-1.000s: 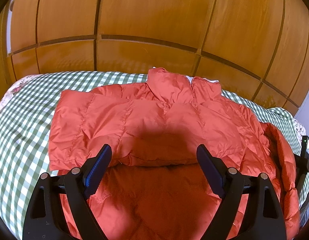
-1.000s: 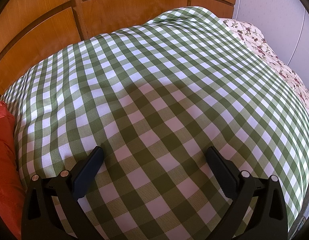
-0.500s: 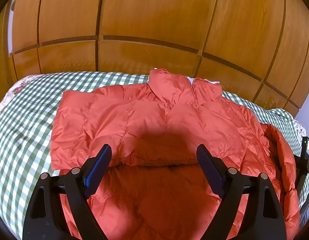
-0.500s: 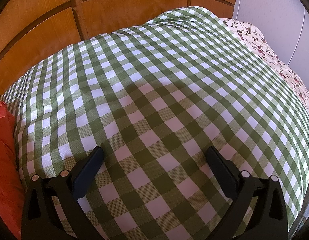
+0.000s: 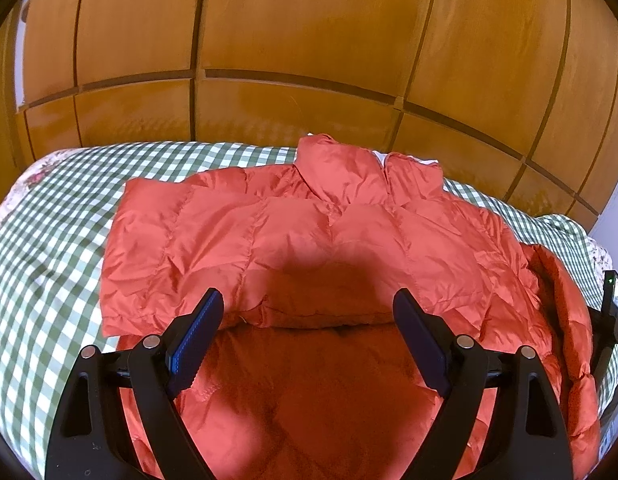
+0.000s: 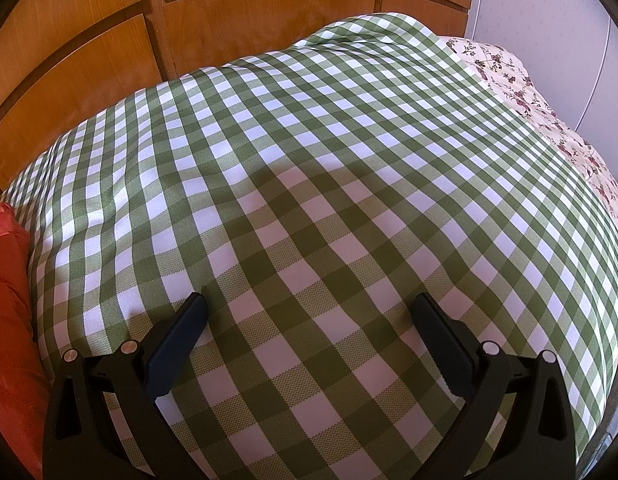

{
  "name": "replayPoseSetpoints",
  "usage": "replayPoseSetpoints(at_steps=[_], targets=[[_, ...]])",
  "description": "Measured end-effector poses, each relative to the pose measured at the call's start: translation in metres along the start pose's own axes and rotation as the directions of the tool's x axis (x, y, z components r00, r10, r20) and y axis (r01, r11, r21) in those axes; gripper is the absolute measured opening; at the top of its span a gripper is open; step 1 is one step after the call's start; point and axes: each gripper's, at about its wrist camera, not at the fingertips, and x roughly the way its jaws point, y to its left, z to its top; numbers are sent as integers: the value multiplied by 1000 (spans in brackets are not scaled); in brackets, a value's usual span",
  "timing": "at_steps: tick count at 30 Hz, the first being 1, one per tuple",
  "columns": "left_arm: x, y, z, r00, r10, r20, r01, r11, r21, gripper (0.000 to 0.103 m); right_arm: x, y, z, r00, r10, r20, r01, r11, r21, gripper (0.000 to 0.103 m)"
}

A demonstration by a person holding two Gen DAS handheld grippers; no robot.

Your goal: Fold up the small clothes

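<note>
An orange-red puffer jacket lies spread on the green-and-white checked cover, collar toward the wooden wall, with one sleeve folded across its front to the left. My left gripper hovers over the jacket's lower front, open, nothing between its fingers. In the right wrist view my right gripper stands open over bare checked cover; only an edge of the jacket shows at the far left.
Wooden panelled doors rise right behind the bed. A floral sheet shows at the cover's right edge, beside a pale wall. A dark device with a green light sits at the right rim of the left wrist view.
</note>
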Motion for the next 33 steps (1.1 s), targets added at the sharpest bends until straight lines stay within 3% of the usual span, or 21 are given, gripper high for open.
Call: replayPoseSetpoints(at_steps=[33], targets=[[-2,-3,2,1000,-5,6,5,1000,0,86,0,0,0,1000,0,0,0,1000,0,101]])
